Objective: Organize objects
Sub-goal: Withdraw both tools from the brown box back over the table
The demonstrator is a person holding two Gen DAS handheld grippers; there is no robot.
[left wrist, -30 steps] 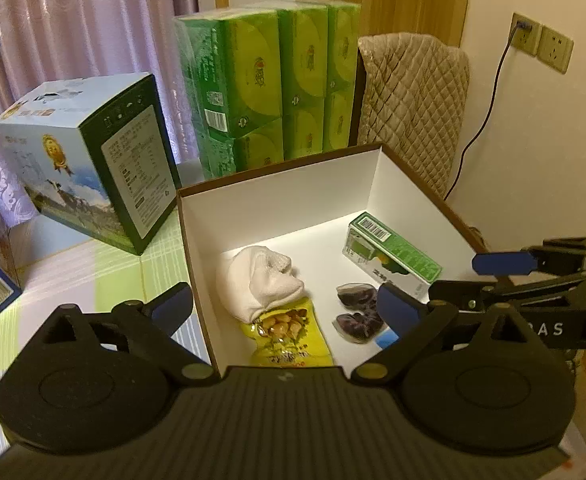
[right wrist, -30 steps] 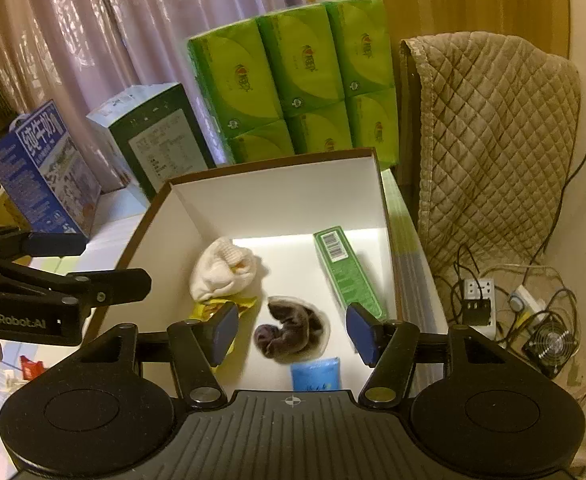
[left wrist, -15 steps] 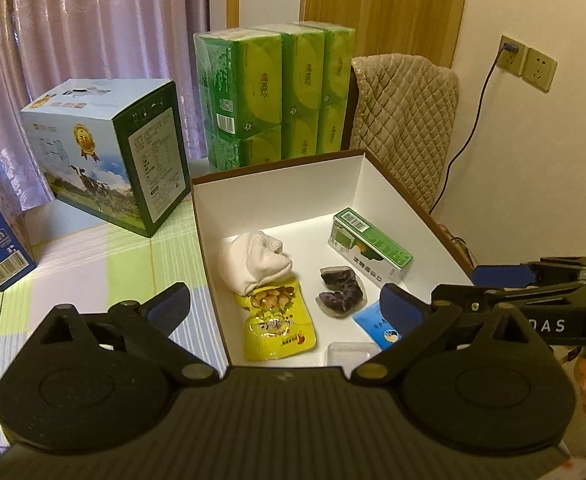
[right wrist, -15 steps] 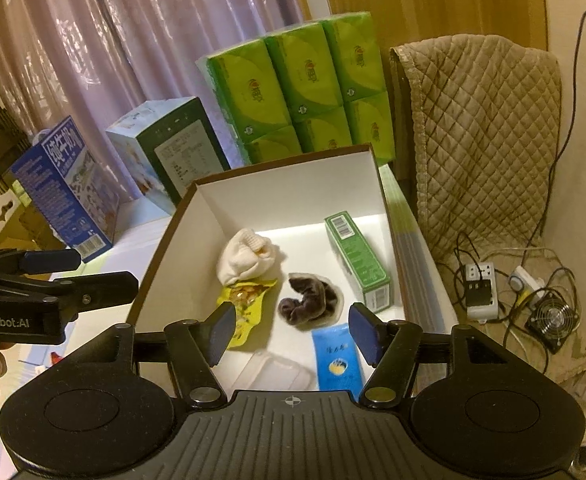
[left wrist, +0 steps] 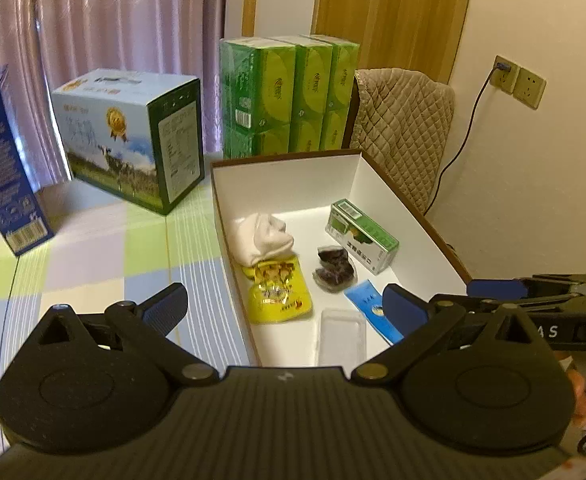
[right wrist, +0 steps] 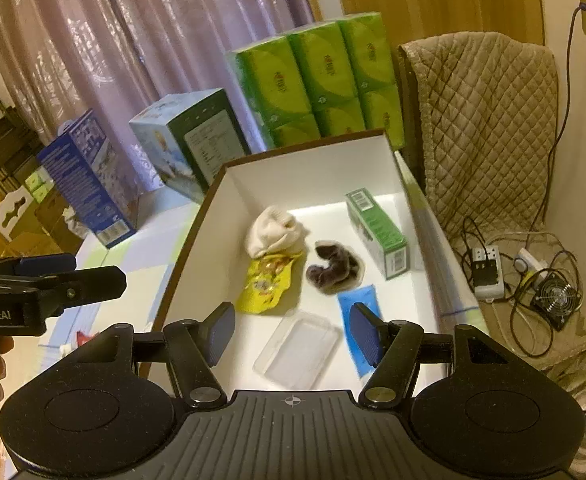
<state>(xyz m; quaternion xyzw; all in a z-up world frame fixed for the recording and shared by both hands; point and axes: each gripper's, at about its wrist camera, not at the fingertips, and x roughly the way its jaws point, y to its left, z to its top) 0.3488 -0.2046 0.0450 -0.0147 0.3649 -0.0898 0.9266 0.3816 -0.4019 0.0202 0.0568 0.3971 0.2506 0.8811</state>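
A white-lined box (left wrist: 285, 176) (right wrist: 313, 164) stands on the table. Inside lie a white sock (left wrist: 259, 236) (right wrist: 273, 230), a yellow snack packet (left wrist: 279, 294) (right wrist: 267, 282), a dark item in a clear wrapper (left wrist: 333, 270) (right wrist: 333, 268), a green carton (left wrist: 363, 236) (right wrist: 377, 226), a blue sachet (left wrist: 369, 304) (right wrist: 359, 300) and a clear plastic tray (left wrist: 341, 336) (right wrist: 299, 350). My left gripper (left wrist: 283, 308) hovers open over the box's near left wall. My right gripper (right wrist: 293, 330) hangs open above the tray, holding nothing.
Green tissue packs (left wrist: 289, 92) (right wrist: 321, 80), a milk carton box (left wrist: 133, 136) (right wrist: 191, 140) and a blue box (left wrist: 3, 168) (right wrist: 89, 176) stand on the checked tablecloth (left wrist: 93, 256). A quilted chair (right wrist: 485, 120), a power strip (right wrist: 485, 272) and a small fan (right wrist: 559, 300) sit at the right.
Both grippers have pulled back and up from the box, so more of its floor shows, including the blue sachet and clear tray. Both stay open.
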